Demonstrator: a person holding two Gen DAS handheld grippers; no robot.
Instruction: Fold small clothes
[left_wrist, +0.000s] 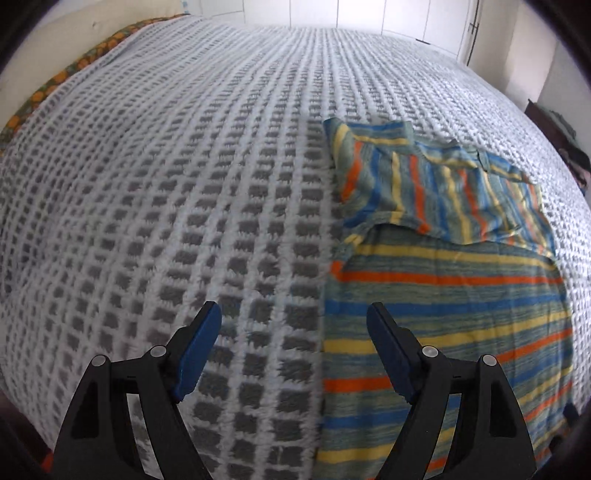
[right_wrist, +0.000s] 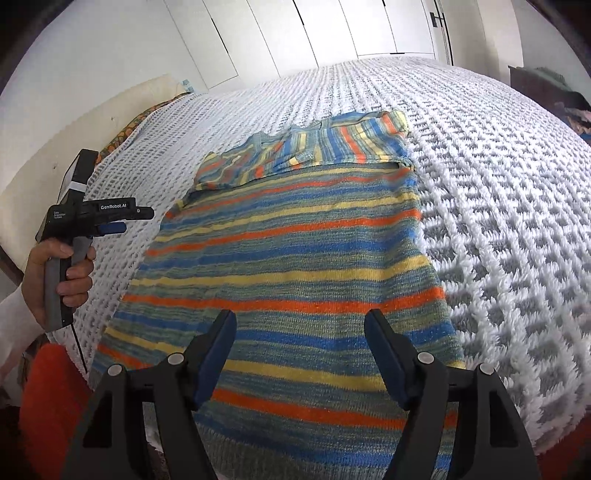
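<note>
A striped knit sweater in blue, orange, yellow and green lies flat on the bed, its sleeves folded across the top. It also shows in the left wrist view at the right. My right gripper is open and empty, just above the sweater's lower part. My left gripper is open and empty, over the bedspread at the sweater's left edge. In the right wrist view the left gripper is held in a hand, left of the sweater.
A white and grey waffle bedspread covers the bed. An orange patterned sheet edge runs along the far left. White wardrobe doors stand behind the bed. A red cloth is at the near left.
</note>
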